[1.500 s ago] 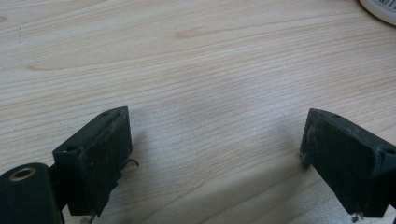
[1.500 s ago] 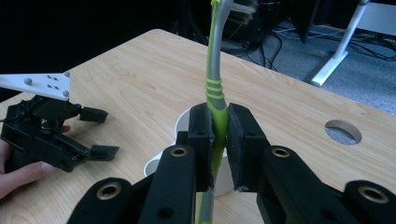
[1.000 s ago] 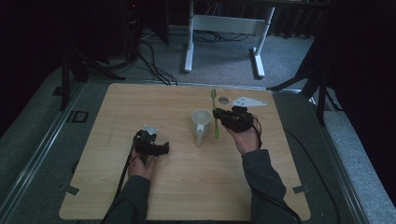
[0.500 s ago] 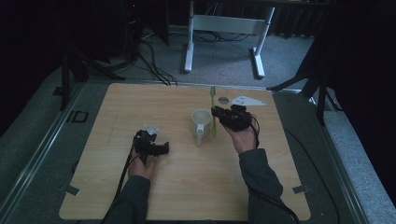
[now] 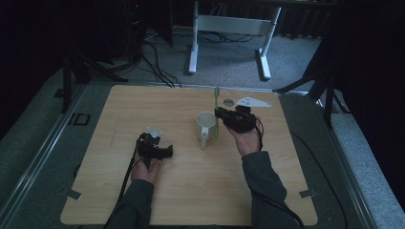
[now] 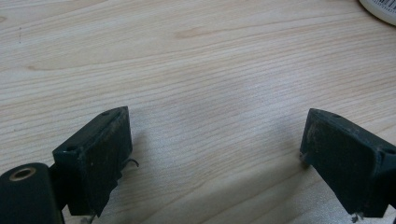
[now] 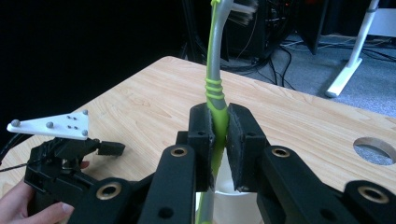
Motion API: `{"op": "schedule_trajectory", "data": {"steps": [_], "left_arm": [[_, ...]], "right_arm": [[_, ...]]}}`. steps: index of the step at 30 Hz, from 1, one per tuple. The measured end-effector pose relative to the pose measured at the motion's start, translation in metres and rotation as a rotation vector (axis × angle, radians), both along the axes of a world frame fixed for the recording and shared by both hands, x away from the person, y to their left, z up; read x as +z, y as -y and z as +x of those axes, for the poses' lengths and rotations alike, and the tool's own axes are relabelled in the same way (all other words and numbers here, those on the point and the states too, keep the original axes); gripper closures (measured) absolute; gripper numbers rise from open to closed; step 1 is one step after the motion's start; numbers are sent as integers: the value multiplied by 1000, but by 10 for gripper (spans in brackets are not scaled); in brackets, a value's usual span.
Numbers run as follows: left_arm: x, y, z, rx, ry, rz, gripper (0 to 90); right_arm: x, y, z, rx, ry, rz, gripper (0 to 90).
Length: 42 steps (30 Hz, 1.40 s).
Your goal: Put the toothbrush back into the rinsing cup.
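Note:
A green and grey toothbrush (image 5: 217, 112) stands upright just right of a white mug (image 5: 205, 128) near the table's middle. My right gripper (image 5: 220, 113) is shut on its handle, and in the right gripper view the jaws pinch the toothbrush (image 7: 215, 100) with the mug (image 7: 224, 198) right below them. My left gripper (image 5: 168, 151) rests low at the front left with its jaws wide apart over bare wood (image 6: 210, 121) and nothing between them. The left gripper (image 7: 65, 154) also appears in the right gripper view, held in a hand.
The wooden table (image 5: 157, 105) has a round hole (image 5: 229, 102) at its far edge, also seen as the hole (image 7: 376, 150) in the right gripper view. A white mug rim (image 6: 380, 9) shows in the left gripper view's top corner. White desk legs (image 5: 193, 43) stand on the floor beyond.
My right gripper has carried the toothbrush slightly left, closer to the mug. The left gripper has stayed in place.

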<state>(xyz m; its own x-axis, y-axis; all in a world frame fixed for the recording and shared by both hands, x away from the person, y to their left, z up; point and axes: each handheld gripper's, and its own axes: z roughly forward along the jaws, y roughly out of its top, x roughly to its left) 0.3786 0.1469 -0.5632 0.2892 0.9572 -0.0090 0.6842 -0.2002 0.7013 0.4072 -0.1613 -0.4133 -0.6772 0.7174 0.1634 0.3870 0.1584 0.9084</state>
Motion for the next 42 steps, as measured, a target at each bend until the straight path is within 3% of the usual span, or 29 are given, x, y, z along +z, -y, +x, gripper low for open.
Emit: {"op": "schedule_trajectory", "data": {"steps": [42], "left_arm": [[0, 0, 0, 0, 0, 1, 93]], "right_arm": [[-1, -11, 2, -23, 23, 58, 804]]}}
